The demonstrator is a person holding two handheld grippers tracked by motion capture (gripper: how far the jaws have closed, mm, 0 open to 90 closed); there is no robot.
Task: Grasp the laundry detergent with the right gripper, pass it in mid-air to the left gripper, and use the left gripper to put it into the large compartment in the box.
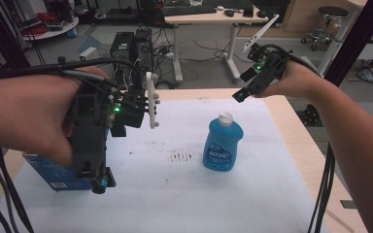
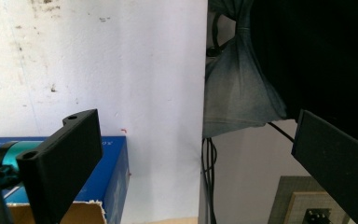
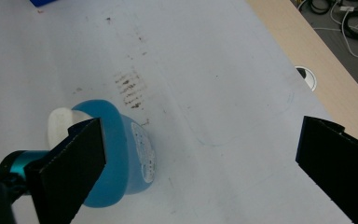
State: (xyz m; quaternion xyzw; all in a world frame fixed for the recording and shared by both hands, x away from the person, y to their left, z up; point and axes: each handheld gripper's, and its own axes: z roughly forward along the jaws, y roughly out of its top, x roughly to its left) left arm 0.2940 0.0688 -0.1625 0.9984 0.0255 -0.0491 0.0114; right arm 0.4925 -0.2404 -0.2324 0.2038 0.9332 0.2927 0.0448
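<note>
A blue soap bottle [image 1: 222, 144] with a white cap [image 1: 226, 118] stands upright on the white table cover [image 1: 175, 194], right of centre. My right gripper [image 1: 239, 94] hangs above and behind it, jaws wide open and nothing between them. In the right gripper view the bottle [image 3: 126, 158] lies at the lower left, partly behind the left jaw of the right gripper [image 3: 203, 130]. My left gripper [image 1: 97, 177] is held over a blue box [image 1: 46, 172] at the table's left. The left gripper [image 2: 193, 126] is open and empty, with the blue box [image 2: 114, 168] beneath its left jaw.
Brown smudges [image 1: 179, 156] mark the cover left of the bottle. The bare wooden table edge [image 1: 301, 141] runs along the right, with a cable hole [image 3: 306, 75] in it. Desks, a stool [image 1: 326, 22] and cables stand beyond the table. The person's dark clothing [image 2: 307, 56] is at the near edge.
</note>
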